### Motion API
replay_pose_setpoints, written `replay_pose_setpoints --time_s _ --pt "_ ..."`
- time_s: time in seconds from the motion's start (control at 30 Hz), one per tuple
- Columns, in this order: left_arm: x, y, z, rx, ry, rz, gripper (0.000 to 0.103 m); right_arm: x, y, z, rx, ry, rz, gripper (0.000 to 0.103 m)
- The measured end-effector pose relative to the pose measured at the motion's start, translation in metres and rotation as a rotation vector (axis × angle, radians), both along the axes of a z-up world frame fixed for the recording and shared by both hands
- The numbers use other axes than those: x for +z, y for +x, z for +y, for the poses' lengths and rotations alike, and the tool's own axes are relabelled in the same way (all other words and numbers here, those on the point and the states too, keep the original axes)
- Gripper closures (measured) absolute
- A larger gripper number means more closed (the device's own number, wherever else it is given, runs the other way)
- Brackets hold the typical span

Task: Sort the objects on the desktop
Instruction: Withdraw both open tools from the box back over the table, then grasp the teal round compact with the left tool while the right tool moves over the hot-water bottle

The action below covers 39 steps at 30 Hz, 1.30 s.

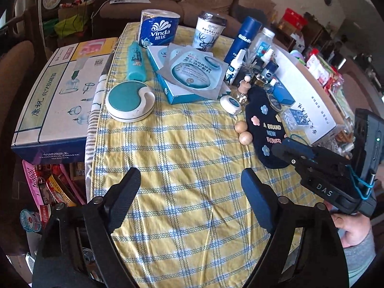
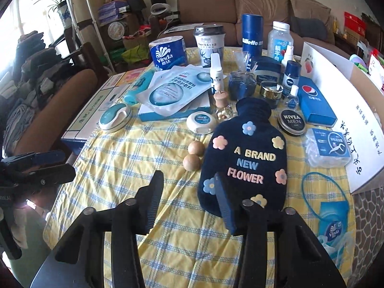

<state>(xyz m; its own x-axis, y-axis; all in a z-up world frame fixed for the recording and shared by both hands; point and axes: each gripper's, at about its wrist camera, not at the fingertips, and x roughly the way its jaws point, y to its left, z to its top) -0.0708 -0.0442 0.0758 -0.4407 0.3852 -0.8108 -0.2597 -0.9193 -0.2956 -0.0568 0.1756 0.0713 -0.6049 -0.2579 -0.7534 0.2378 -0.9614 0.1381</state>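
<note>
Left gripper (image 1: pixel 190 180): fingers spread over bare yellow checked tablecloth (image 1: pixel 168 168), nothing between them, no contact seen. Right gripper (image 2: pixel 189 180): fingers parted, narrower than the left pair, nothing pinched; right fingertip (image 2: pixel 222 180) overlapping the lower edge of the navy "A BRAND NEW FLOWER" hot-water bag (image 2: pixel 242 153) in view, contact not determinable.

Bag lying flat at centre-right of the table, neck pointing away. 2 wooden balls (image 2: pixel 193 156) just beside its left edge, touching each other. White floss case (image 2: pixel 201 121) near the bag's neck. Nivea Men tin (image 2: pixel 292 121) just right of the bag, floss-pick pack (image 2: pixel 328 147) beyond it. Teal-and-white round case (image 1: pixel 129 100) at the table's left edge. Face-mask sachets (image 1: pixel 192 72) stacked on a blue box. Vinda tissue roll (image 1: pixel 158 30), deer-print cup (image 1: pixel 208 32) and Gillette can (image 1: pixel 242 40) upright along the far edge. Blue pouch with cord loop (image 2: pixel 332 220) at the near right.
</note>
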Motion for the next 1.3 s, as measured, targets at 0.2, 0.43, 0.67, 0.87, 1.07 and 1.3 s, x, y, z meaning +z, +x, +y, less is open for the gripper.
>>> replay_pose_setpoints --time_s 0.2,0.43,0.67,0.87,1.07,1.3 --pt "-0.012 -0.019 0.008 -0.035 0.014 -0.008 0.033 -0.026 -0.023 -0.011 0.041 0.003 -0.021 0.076" --pt "-0.019 -0.037 0.015 -0.053 0.053 -0.013 0.033 -0.041 -0.038 -0.022 0.072 0.069 -0.015 0.079" --pt "-0.018 -0.042 0.017 -0.063 0.078 -0.008 0.033 -0.044 -0.044 -0.023 0.075 0.06 -0.033 0.079" --pt "-0.015 -0.049 -0.002 -0.009 0.095 0.0 0.033 -0.022 -0.037 -0.016 0.065 0.012 0.007 0.067" --pt "-0.018 -0.06 -0.021 0.04 0.136 -0.02 0.033 -0.004 -0.044 -0.007 0.062 -0.049 0.021 0.066" --pt "-0.023 -0.074 -0.049 0.106 0.127 -0.014 0.033 0.004 -0.055 -0.009 0.068 -0.097 0.017 0.066"
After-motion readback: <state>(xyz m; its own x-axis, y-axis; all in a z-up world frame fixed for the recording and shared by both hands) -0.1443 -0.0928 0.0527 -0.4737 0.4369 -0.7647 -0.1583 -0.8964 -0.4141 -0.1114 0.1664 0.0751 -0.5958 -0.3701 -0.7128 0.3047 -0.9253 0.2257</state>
